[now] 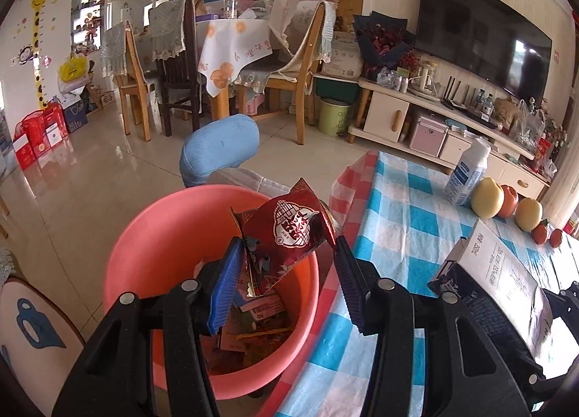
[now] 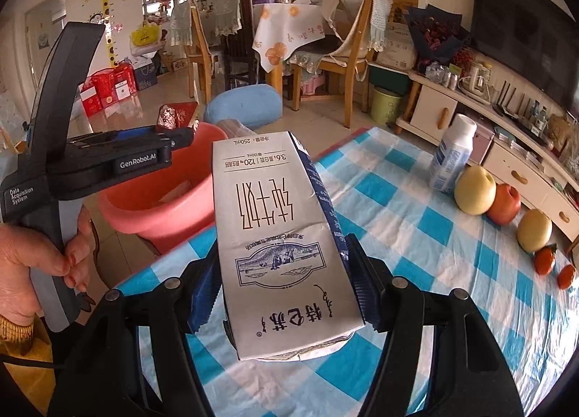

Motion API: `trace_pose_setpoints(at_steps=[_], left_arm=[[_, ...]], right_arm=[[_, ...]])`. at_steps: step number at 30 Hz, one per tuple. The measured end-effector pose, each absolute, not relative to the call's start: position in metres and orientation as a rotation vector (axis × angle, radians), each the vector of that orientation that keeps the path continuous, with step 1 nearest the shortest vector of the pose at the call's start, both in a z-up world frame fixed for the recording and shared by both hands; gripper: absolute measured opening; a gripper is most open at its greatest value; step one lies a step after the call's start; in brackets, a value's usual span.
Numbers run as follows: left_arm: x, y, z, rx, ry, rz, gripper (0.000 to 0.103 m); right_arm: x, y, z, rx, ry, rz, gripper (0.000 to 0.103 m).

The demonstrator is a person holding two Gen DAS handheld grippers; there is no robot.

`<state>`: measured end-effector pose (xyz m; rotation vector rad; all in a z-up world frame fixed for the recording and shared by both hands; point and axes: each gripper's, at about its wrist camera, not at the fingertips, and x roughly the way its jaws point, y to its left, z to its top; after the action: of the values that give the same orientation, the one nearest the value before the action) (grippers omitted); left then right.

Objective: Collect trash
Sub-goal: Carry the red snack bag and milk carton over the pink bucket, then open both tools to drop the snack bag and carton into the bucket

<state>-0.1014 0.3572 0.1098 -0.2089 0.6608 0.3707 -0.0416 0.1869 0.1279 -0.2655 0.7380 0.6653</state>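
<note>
Living room with tiled floor, checked tablecloth (image 2: 416,221) on the near table, television along the far wall. Seen from the left wrist only: inside of the pink basin (image 1: 152,236), standing beside the table edge, with several wrappers lying at its bottom. Left gripper (image 1: 286,272) spread wide above the basin; red snack wrapper (image 1: 286,236) touching the left blue pad, well apart from the right one, so not pinched between the two. Seen from the right wrist only: a bare hand (image 2: 32,268) around the left gripper's handle, and the wrapper's top poking above that gripper over the basin rim. Right gripper (image 2: 278,294) pinching one white milk carton (image 2: 275,236) between both pads, held above the tablecloth. Counted on the cloth at the far side: one white bottle (image 2: 452,156), two yellow pears (image 2: 474,192), one red apple (image 2: 504,203), two small oranges (image 2: 544,259). Counted at the dining table behind: three chairs (image 2: 343,44).
</note>
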Motion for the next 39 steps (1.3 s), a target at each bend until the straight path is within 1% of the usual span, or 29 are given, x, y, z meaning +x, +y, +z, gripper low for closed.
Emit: trace_pose_setpoints(at_steps=[11, 20, 22, 23, 24, 26, 27, 28, 29, 30, 39], left_arm=[[-0.11, 0.403, 0.099, -0.324, 0.678, 0.46, 0.053], [-0.114, 0.426, 0.091, -0.381, 0.691, 0.52, 0.056], [-0.115, 0.432, 0.09, -0.394, 0.691, 0.533, 0.059], [-0.115, 0.434, 0.089, -0.396, 0.69, 0.543, 0.063], [-0.116, 0.435, 0.09, -0.393, 0.69, 0.557, 0.072], [-0.114, 0.437, 0.09, -0.387, 0.69, 0.579, 0.081], [-0.113, 0.438, 0.09, -0.387, 0.691, 0.582, 0.085], [-0.113, 0.438, 0.089, -0.386, 0.693, 0.585, 0.088], [-0.112, 0.438, 0.089, -0.382, 0.697, 0.588, 0.09], [-0.111, 0.437, 0.089, -0.375, 0.702, 0.589, 0.09], [-0.106, 0.424, 0.092, -0.334, 0.713, 0.568, 0.09]], right_arm=[[-0.025, 0.263, 0.135, -0.377, 0.697, 0.75, 0.065], [-0.015, 0.313, 0.122, -0.491, 0.678, 0.784, 0.065], [-0.013, 0.322, 0.118, -0.508, 0.676, 0.789, 0.066], [-0.012, 0.327, 0.115, -0.521, 0.674, 0.787, 0.066], [-0.012, 0.331, 0.112, -0.534, 0.676, 0.785, 0.066], [-0.008, 0.337, 0.105, -0.537, 0.686, 0.788, 0.068], [-0.007, 0.338, 0.103, -0.531, 0.695, 0.794, 0.071], [-0.006, 0.338, 0.101, -0.521, 0.705, 0.801, 0.079], [-0.005, 0.336, 0.1, -0.509, 0.706, 0.796, 0.082], [-0.006, 0.333, 0.1, -0.497, 0.702, 0.791, 0.083], [-0.017, 0.293, 0.103, -0.402, 0.681, 0.74, 0.084]])
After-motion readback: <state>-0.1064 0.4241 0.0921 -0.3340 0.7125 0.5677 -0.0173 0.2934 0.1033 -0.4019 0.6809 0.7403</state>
